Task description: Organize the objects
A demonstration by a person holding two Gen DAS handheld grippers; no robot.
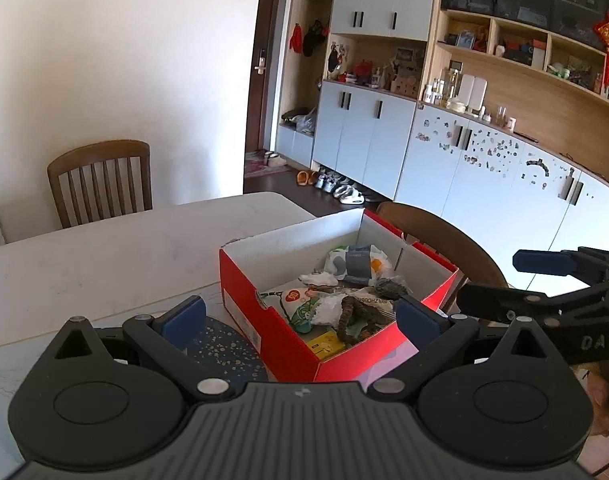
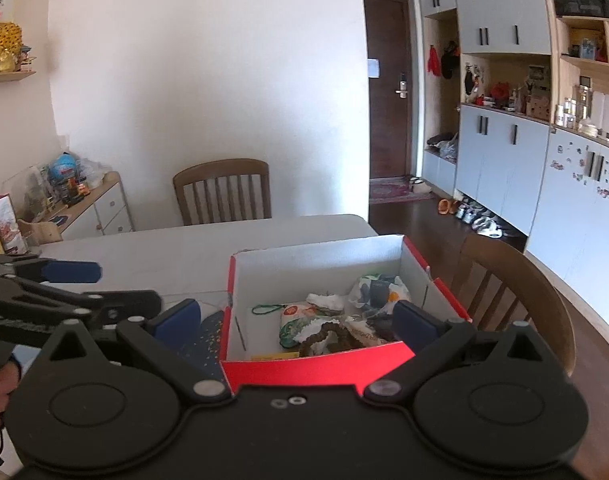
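Observation:
A red cardboard box [image 1: 264, 312] with a white inside stands on the white table [image 1: 104, 256]; it also shows in the right wrist view [image 2: 316, 368]. It holds a green snack packet [image 1: 300, 304], a brown bead string [image 1: 352, 316], a yellow card [image 1: 324, 344], a patterned pouch [image 1: 356, 264] and white tissue [image 2: 324, 300]. My left gripper [image 1: 300, 320] is open and empty, hovering above the box's near corner. My right gripper [image 2: 296, 324] is open and empty above the box's near wall. Each gripper shows at the side of the other's view.
A dark blue speckled mat [image 1: 224, 344] lies on the table left of the box. Wooden chairs stand at the far side [image 2: 224, 192] and to the right [image 2: 512, 280]. Cabinets [image 1: 484, 172] line the right wall. A low sideboard [image 2: 84, 204] with clutter is at left.

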